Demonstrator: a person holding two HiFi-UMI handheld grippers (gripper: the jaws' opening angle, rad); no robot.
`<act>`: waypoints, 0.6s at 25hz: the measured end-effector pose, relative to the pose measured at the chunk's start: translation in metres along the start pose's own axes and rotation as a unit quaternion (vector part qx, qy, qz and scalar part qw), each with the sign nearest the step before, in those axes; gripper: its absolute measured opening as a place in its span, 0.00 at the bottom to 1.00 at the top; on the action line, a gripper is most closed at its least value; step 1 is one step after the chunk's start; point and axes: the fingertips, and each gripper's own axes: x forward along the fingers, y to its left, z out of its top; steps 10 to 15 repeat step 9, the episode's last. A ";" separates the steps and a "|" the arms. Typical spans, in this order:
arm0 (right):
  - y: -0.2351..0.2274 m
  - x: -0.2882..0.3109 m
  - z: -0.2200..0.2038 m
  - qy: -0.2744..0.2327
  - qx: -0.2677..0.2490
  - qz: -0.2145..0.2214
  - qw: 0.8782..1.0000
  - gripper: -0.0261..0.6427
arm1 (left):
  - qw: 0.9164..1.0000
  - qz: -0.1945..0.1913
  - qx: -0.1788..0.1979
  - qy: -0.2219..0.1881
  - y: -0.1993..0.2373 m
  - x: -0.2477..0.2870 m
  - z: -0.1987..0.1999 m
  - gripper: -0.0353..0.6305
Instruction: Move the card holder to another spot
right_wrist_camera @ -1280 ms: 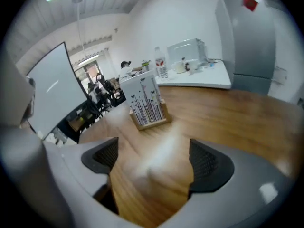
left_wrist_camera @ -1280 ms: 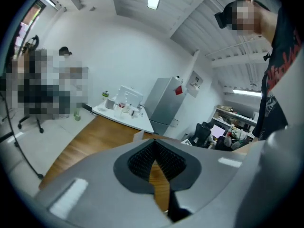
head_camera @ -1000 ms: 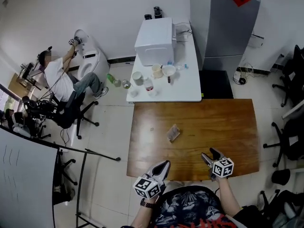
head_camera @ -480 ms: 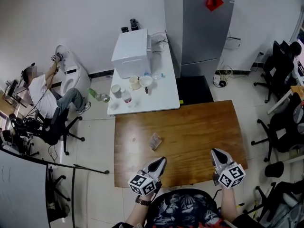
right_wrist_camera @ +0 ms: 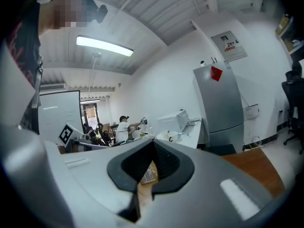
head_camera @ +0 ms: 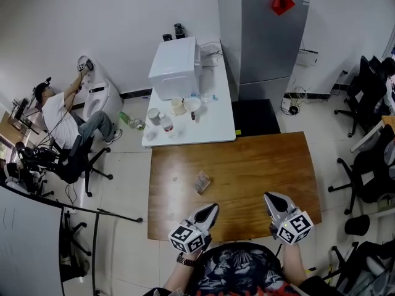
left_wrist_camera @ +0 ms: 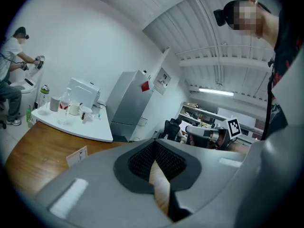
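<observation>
The card holder [head_camera: 202, 182] is a small clear stand with a printed card. It sits alone on the brown wooden table [head_camera: 259, 165], left of centre. Both grippers hover over the table's near edge, well short of the holder. My left gripper [head_camera: 213, 209] is shut and empty, its tip pointing toward the holder. My right gripper [head_camera: 270, 198] is shut on nothing, further to the right. In the left gripper view the holder [left_wrist_camera: 77, 156] stands to the left of the closed jaws [left_wrist_camera: 155, 145]. In the right gripper view the holder [right_wrist_camera: 149, 174] shows through the slit between the closed jaws [right_wrist_camera: 153, 144].
A white side table [head_camera: 210, 128] abuts the far edge, carrying a white box appliance [head_camera: 174, 67], cups and bottles. A grey fridge [head_camera: 271, 36] stands behind. Office chairs [head_camera: 370, 165] crowd the right side. A seated person [head_camera: 62, 119] works at the far left.
The right gripper's jaws went from apart to shut. The head camera shifted, so the table sits further left in the view. The card holder stayed put on the table.
</observation>
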 end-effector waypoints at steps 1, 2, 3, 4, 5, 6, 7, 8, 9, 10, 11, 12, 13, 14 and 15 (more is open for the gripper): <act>-0.004 0.001 0.000 -0.003 0.003 -0.006 1.000 0.06 | 1.000 0.003 0.001 0.000 0.001 0.000 0.000 0.05; -0.008 0.001 0.000 -0.005 0.008 -0.010 1.000 0.06 | 1.000 0.007 0.001 -0.001 0.002 -0.001 -0.001 0.05; -0.011 0.000 -0.001 -0.006 0.012 -0.013 1.000 0.06 | 1.000 0.010 0.002 -0.001 0.002 -0.001 -0.001 0.05; -0.013 0.000 -0.002 -0.008 0.017 -0.015 1.000 0.06 | 1.000 0.012 0.001 -0.001 0.003 -0.001 -0.001 0.05; -0.015 -0.001 -0.003 -0.010 0.023 -0.018 1.000 0.06 | 1.000 0.015 0.001 0.000 0.003 -0.001 -0.002 0.05; -0.017 -0.001 -0.003 -0.012 0.029 -0.021 0.999 0.06 | 1.000 0.017 0.000 0.001 0.003 -0.001 -0.003 0.05; -0.019 -0.001 -0.003 -0.015 0.035 -0.024 0.999 0.06 | 1.000 0.018 -0.001 0.002 0.003 0.000 -0.003 0.05; -0.021 -0.001 -0.004 -0.017 0.041 -0.026 0.999 0.06 | 1.000 0.019 -0.001 0.002 0.003 0.000 -0.003 0.05; -0.023 -0.002 -0.003 -0.019 0.047 -0.029 0.998 0.06 | 1.000 0.020 -0.001 0.003 0.003 0.000 -0.003 0.05; -0.023 -0.002 -0.003 -0.019 0.047 -0.029 0.998 0.06 | 1.000 0.020 -0.001 0.003 0.003 0.000 -0.003 0.05; -0.023 -0.002 -0.003 -0.019 0.047 -0.029 0.998 0.06 | 1.000 0.020 -0.001 0.003 0.003 0.000 -0.003 0.05; -0.023 -0.002 -0.003 -0.019 0.047 -0.029 0.998 0.06 | 1.000 0.020 -0.001 0.003 0.003 0.000 -0.003 0.05; -0.023 -0.002 -0.003 -0.019 0.047 -0.029 0.998 0.06 | 1.000 0.020 -0.001 0.003 0.003 0.000 -0.003 0.05; -0.023 -0.002 -0.003 -0.019 0.047 -0.029 0.998 0.06 | 1.000 0.020 -0.001 0.003 0.003 0.000 -0.003 0.05; -0.023 -0.002 -0.003 -0.019 0.047 -0.029 0.998 0.06 | 1.000 0.020 -0.001 0.003 0.003 0.000 -0.003 0.05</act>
